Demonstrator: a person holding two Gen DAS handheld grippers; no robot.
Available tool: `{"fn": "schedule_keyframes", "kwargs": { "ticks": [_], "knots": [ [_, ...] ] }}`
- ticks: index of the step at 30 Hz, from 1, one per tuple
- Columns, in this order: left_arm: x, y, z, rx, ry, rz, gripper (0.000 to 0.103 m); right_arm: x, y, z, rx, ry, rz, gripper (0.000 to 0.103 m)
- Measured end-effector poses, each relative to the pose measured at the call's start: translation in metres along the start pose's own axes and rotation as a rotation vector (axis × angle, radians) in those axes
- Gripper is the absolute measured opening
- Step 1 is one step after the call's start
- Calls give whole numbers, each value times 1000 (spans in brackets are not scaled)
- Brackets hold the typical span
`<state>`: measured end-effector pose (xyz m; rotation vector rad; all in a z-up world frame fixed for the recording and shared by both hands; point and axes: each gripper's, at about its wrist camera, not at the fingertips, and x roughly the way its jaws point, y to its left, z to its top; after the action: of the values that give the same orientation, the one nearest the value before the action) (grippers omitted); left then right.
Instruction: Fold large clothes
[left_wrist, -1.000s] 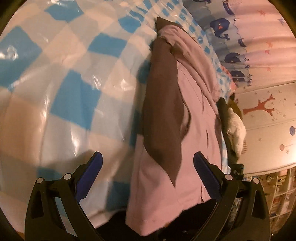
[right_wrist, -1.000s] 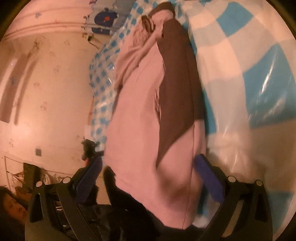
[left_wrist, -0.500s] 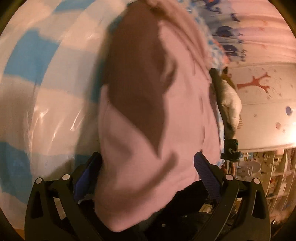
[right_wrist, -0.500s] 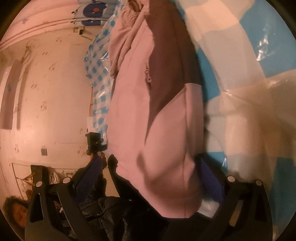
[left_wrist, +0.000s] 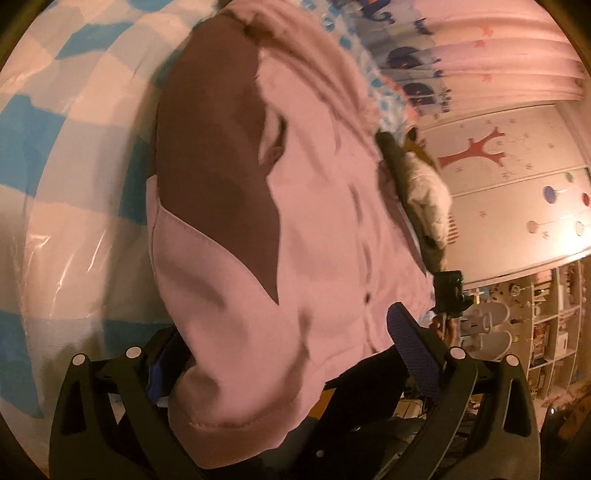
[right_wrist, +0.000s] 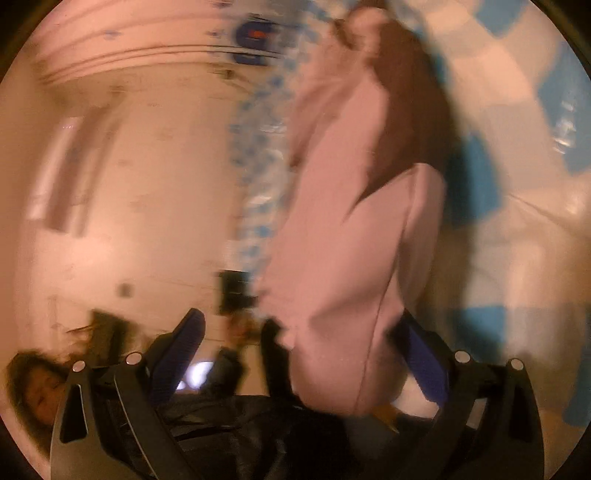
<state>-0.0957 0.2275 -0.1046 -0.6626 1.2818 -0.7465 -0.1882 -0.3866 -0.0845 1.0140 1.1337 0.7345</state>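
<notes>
- A blue and white checked cover (left_wrist: 74, 122) with a shiny plastic surface fills the left of the left wrist view.
- At upper right hangs a pink curtain (left_wrist: 517, 62) with blue whales.
- Below it is a white wardrobe (left_wrist: 517, 192) with a red tree picture.
- Shelves (left_wrist: 554, 332) stand at lower right.
- The light is warm and dim.

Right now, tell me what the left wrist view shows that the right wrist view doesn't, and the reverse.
Only the left wrist view shows the whale-print curtain, the red tree decal on the wall, a white and dark garment beyond the pink one, and shelves.

Only the right wrist view, which is blurred, shows a person's face at the lower left and a plain pale wall.

Both show the pink and brown garment lying on the blue checked bedcover, its near hem between open blue-padded fingers, left gripper and right gripper.
</notes>
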Motion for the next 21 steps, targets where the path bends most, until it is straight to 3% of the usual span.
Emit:
{"fn": "schedule_keyframes", "kwargs": {
  "ticks": [3,8,12,16,18,19,20,21],
  "knots": [
    [3,10,0,-33,36,30,95,4,-21,-4,92,76,-138,97],
    [9,9,-1,-28,58,52,95,11,-24,-14,100,127,-117,97],
    [8,13,0,-32,69,75,95,25,-19,-8,91,131,-43,97],
    [5,22,-2,-51,77,111,95,20,-19,-6,86,105,-27,97],
    [4,28,-2,-86,77,119,95,12,-22,-7,82,73,-32,88],
    [3,29,-3,-87,68,114,95,12,-20,-10,75,58,-55,64],
    [1,30,-3,-78,56,110,95,12,-19,-12,78,45,-69,34],
    [1,29,-3,-69,43,108,93,10,-18,-13,83,23,-61,34]
  ]
}}
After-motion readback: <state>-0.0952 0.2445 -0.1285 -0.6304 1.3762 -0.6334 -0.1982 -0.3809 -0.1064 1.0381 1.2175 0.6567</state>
